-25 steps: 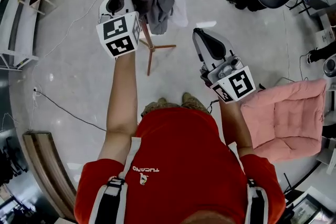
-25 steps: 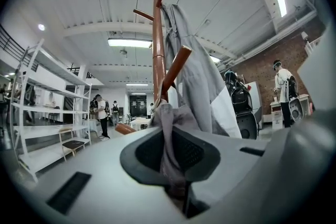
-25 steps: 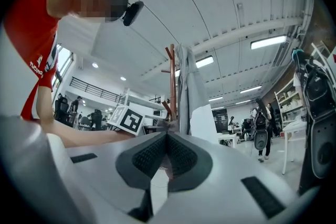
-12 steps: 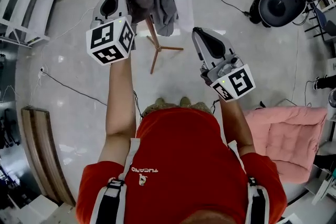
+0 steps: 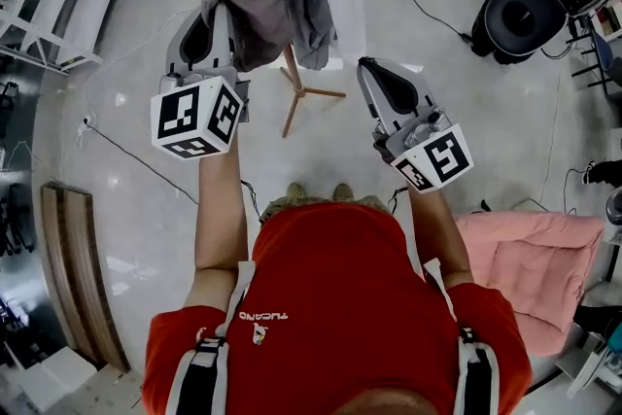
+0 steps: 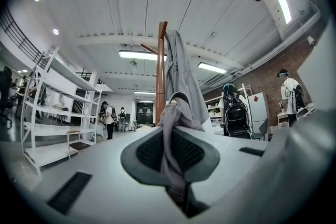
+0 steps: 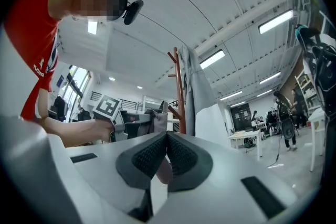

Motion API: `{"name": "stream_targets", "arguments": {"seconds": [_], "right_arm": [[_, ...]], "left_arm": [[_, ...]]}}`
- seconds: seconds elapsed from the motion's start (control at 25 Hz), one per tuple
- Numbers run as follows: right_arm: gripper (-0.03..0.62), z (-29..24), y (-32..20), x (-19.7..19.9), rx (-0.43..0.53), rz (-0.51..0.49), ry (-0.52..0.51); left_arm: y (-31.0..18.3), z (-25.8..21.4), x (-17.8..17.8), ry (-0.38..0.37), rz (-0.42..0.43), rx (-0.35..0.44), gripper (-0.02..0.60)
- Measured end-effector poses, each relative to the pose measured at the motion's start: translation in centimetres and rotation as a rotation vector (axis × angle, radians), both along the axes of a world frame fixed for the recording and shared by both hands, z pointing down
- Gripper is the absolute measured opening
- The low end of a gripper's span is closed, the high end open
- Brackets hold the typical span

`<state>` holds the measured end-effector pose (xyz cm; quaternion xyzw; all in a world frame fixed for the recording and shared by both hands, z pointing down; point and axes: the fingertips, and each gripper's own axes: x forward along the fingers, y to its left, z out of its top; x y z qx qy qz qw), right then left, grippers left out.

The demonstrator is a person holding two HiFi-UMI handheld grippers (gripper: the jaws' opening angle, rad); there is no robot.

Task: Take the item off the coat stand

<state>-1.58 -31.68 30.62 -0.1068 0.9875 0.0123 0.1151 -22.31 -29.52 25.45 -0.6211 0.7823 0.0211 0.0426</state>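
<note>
The left gripper point(image 5: 220, 3) is clenched on the grey garment point(image 5: 260, 15) just beside the coat stand point(image 5: 293, 75); the right gripper point(image 5: 365, 65) (pads together, empty) hangs near it.

item: grey garment point(image 5: 260, 10) | hangs on stand, one fold stretched sideways | coat stand point(image 5: 293, 81): brown wood, upright
</note>
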Motion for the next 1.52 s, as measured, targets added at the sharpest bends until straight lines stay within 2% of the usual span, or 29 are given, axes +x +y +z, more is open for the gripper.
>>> {"name": "stream_targets", "arguments": {"seconds": [0.56,0.76,1.52], "right_arm": [[0.025,0.6,3.8,-1.1,0.0,-0.017,0.018],[0.025,0.5,4.5,-1.2,0.024,-0.006,0.024],[0.025,0.0,5.1,-1.9,0.036,-0.019,0.014]], "left_arm": [[7.7,2.2,2.3,0.057,0.173,0.035,0.026],[8.6,3.4,2.4,0.083,0.187,0.037,0.026],[8.8,2.8,2.4,0.062,0.216,0.049,0.026]]}}
